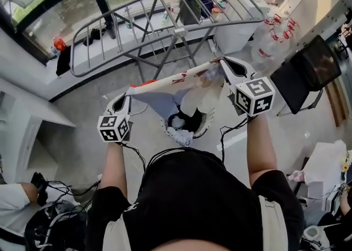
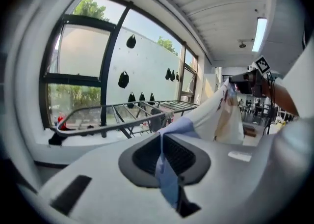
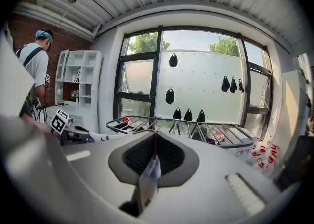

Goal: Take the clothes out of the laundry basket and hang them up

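**Garment stretched between both grippers over the laundry basket**

Hangs clear of the floor, straight above the basket's mouth: cream cloth with red print outside, pale blue inside. Runs lengthwise across the head view from lower left to upper right, with the top edge pulled fairly straight and the loose middle sagging down toward the basket. Points with its higher end at the drying rack, which stands just beyond, by the window. More crumpled white cloth down in the basket.

Pinched at the lower end by the left gripper, jaws closed tight on a fold of the blue side, as seen in the left gripper view. Pinched at the upper end by the right gripper, jaws likewise shut on a thin strip of the cloth in the right gripper view.

Both bare forearms reaching forward from the body, spread well apart. Left forearm kept lower and closer in; right forearm pushed farther out toward the rack. Both grippers aimed roughly at the rack and window, tilted a little downward.
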The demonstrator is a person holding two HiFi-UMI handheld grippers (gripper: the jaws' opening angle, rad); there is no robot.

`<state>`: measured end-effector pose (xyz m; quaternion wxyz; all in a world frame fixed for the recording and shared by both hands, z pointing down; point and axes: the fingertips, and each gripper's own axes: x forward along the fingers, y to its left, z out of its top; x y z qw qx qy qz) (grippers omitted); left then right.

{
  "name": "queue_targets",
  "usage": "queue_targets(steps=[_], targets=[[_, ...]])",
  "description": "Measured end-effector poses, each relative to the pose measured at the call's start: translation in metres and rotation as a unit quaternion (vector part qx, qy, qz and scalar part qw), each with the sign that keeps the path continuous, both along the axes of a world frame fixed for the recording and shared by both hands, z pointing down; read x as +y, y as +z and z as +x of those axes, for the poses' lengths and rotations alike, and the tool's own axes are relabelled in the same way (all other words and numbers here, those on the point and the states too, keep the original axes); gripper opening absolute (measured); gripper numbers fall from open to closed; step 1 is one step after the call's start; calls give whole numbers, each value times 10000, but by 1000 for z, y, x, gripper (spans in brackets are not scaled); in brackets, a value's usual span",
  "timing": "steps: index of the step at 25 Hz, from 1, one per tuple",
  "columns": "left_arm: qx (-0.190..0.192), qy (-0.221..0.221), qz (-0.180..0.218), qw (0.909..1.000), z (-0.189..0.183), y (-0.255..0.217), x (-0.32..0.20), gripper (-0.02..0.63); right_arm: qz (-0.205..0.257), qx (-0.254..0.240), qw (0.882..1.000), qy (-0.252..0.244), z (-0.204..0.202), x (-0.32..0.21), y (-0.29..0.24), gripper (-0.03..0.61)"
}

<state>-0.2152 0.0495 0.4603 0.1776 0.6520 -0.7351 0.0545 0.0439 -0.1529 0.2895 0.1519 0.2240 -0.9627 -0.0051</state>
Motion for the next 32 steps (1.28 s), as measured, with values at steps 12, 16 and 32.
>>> queue_targets(steps=[12,16,32], targets=[[-1647,-815,628,9810,-51,-203,8,21,41,-103,9978,-656,-18,-22,-30,23],[-1872,-1056,689,9742,-45,-218,14,21,190,-157,9956,-909,-19,-26,-34,23],[-1904,-1821,734,9619,-43,-191,33,21,967,-35,9815,-1651,-54,-50,-36,21]])
